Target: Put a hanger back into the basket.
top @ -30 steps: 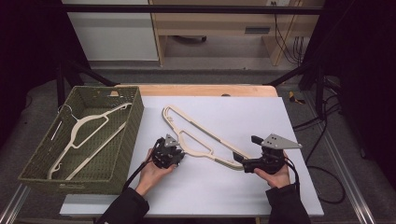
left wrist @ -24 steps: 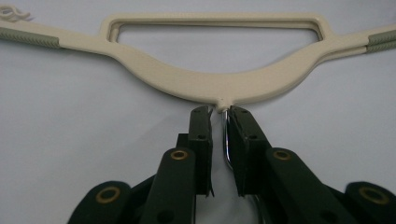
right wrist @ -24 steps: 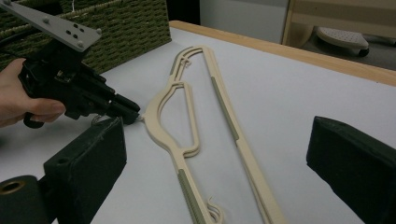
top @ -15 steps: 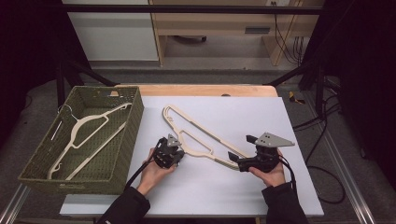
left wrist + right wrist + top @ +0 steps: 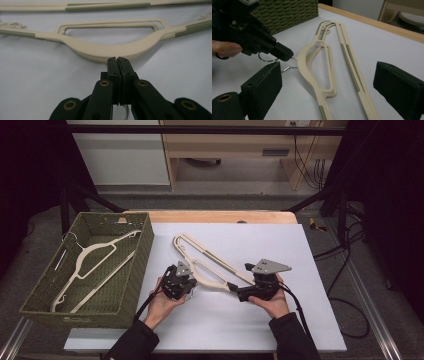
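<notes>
On the white table top lie cream plastic clothes hangers with grey-green ribbed grip strips, stacked one on another, running from about eleven o'clock of the table's middle down toward five o'clock. Their thin metal hooks point toward the person's left side.

The left gripper sits at about seven o'clock of the table's middle, held in the person's left hand. Its jaws have just been closing and now stand pressed together. In the left gripper view the black tips meet right at the curved neck of the hangers. In the right gripper view the same tips pinch the wire where the hooks leave the neck, with one hook's ring hanging just below them.

The right gripper, carrying a grey three-cornered plate, is held in the right hand at about five o'clock of the table's middle. Its jaws stand wide apart in its own view, with the lower arm of the hangers lying between them on the table; the padded fingers touch nothing.

At nine o'clock stands a green woven rectangular basket at the table's left edge. It holds another cream hanger, lying tilted against the basket's inside.
</notes>
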The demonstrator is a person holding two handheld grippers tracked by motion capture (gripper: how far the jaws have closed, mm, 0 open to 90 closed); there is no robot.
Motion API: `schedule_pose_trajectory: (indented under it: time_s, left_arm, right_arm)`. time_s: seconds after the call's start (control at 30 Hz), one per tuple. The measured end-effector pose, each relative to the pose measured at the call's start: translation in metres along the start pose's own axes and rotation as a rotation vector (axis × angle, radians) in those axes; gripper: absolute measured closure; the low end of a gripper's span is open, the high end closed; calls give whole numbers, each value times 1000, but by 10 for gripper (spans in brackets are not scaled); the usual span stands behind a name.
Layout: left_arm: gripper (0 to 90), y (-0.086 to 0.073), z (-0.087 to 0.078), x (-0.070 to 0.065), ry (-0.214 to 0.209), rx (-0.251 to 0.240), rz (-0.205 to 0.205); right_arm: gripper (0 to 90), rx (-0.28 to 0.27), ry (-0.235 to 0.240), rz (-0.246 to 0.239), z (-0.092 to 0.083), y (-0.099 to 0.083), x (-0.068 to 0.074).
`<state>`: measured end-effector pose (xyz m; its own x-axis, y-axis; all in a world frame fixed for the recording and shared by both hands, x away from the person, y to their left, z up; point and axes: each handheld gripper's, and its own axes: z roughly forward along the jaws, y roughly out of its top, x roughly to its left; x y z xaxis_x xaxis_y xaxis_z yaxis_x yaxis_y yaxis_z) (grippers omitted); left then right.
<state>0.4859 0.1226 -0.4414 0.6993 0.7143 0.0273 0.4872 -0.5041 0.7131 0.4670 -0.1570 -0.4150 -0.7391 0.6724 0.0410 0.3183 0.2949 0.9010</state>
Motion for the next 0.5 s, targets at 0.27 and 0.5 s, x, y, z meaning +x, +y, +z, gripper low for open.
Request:
schedule_pose_trajectory:
  time_s: [0.27, 0.5]
  left_arm:
    - [887, 6, -8, -7, -3, 7, 23]
    - [888, 10, -13, -10, -5, 1, 24]
  right_arm:
    - [121, 77, 42, -51, 39, 2, 18]
    - [192, 146, 54, -88, 71, 1, 33]
